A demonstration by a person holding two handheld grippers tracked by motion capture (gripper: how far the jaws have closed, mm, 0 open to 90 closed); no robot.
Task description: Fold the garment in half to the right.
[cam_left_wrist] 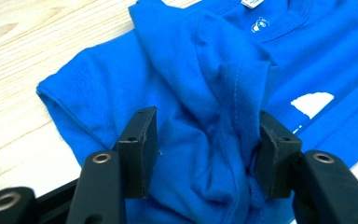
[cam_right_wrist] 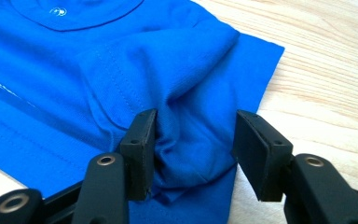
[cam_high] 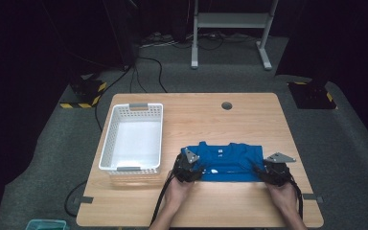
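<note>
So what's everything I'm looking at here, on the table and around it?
Folded blue cotton T-shirt: one, blue with a white print, near edge of table, between both grippers.
White slotted plastic basket: one, white, left part of table, nothing inside.
Light wooden table: one, pale wood, round hole near its far edge.
Grey metal stand: one, on the floor beyond the table.
Teal plastic bin: one, on the floor at bottom left.
Left gripper: one, black, jaws apart around bunched shirt fabric.
Right gripper: one, black, jaws apart around a shirt corner.

high: above, facing forward-down | tool views: close, perhaps angled down | shared: blue shirt (cam_high: 227, 160)
</note>
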